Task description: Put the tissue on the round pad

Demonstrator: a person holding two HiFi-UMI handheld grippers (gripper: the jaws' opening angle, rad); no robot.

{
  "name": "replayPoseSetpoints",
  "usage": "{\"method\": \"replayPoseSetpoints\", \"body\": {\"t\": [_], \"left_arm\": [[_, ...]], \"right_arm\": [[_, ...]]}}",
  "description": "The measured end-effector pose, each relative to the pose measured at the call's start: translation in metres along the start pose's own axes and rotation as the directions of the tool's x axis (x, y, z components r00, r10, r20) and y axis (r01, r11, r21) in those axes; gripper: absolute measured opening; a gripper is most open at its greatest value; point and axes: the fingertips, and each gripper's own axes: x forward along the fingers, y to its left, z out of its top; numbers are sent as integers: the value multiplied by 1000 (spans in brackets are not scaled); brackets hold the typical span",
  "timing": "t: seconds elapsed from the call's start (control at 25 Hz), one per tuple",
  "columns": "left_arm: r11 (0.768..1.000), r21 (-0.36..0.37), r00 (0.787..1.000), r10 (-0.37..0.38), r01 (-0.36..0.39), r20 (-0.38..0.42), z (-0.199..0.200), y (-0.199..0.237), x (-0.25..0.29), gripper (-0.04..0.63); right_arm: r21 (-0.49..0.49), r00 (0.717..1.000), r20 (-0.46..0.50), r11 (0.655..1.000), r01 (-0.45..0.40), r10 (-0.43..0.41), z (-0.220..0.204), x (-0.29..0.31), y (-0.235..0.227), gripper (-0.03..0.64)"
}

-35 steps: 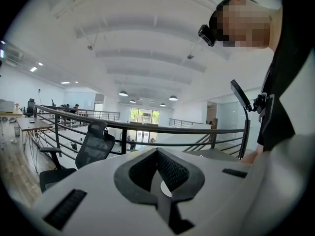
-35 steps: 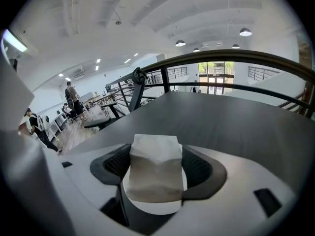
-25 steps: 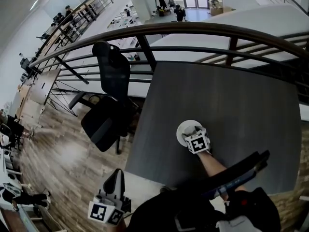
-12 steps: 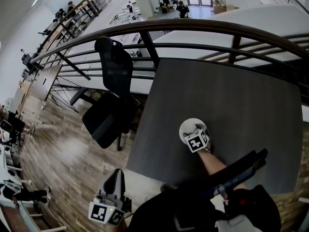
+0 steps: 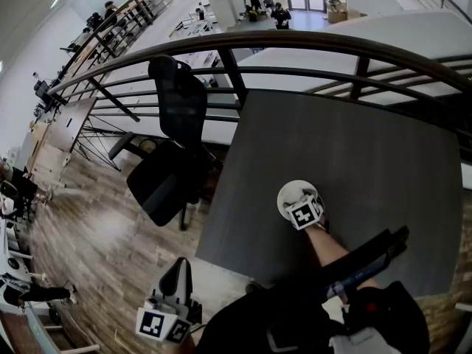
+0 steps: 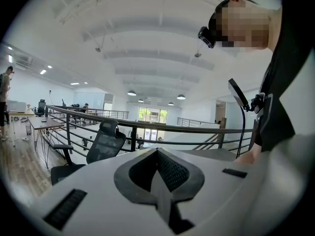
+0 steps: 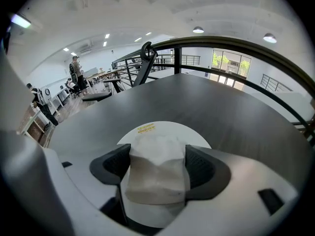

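Head view: my right forearm (image 5: 324, 245) reaches forward over the dark table (image 5: 369, 146), with the right gripper (image 5: 298, 200) above the white round pad (image 5: 285, 196). Its jaws are clamped on the folded tissue (image 7: 156, 173), whose long axis runs along the jaws, pointing away from me. The left gripper (image 5: 171, 304) hangs off the table's near-left corner, jaws pressed together, empty.

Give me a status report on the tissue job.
Right gripper shut on tissue, over round pad, not yet released. Left gripper shut, empty, held off the table. Nothing seen blocking the pad.
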Motion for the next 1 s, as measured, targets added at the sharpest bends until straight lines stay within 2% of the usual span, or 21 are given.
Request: {"method": "replayPoseSetpoints", "body": {"t": [0.2, 0.32, 0.44, 0.56, 0.72, 0.84, 1.0], "left_arm": [[1000, 9, 1000, 0, 0, -15, -6, 11, -4, 3], [1000, 0, 1000, -18, 18, -11, -6, 14, -3, 3], [999, -1, 999, -53, 53, 3, -5, 16, 1, 3], [996, 6, 996, -91, 91, 13, -2, 16, 3, 3], [989, 35, 989, -147, 146, 27, 6, 14, 6, 3], [979, 55, 978, -198, 195, 57, 16, 8, 8, 3], [972, 41, 969, -233, 230, 84, 17, 9, -1, 3]], "right_arm": [[49, 997, 71, 999, -4, 1, 16, -8, 0, 360], [52, 991, 130, 998, 32, -39, 31, -20, -4, 360], [58, 974, 212, 996, 74, -85, 51, -38, -7, 360], [79, 954, 286, 995, 67, -87, 68, -64, 2, 352], [99, 916, 387, 993, 70, -103, 89, -94, 7, 209], [98, 893, 436, 992, 73, -109, 98, -113, 12, 142], [125, 863, 494, 991, 46, -103, 98, -147, 33, 57]]}}
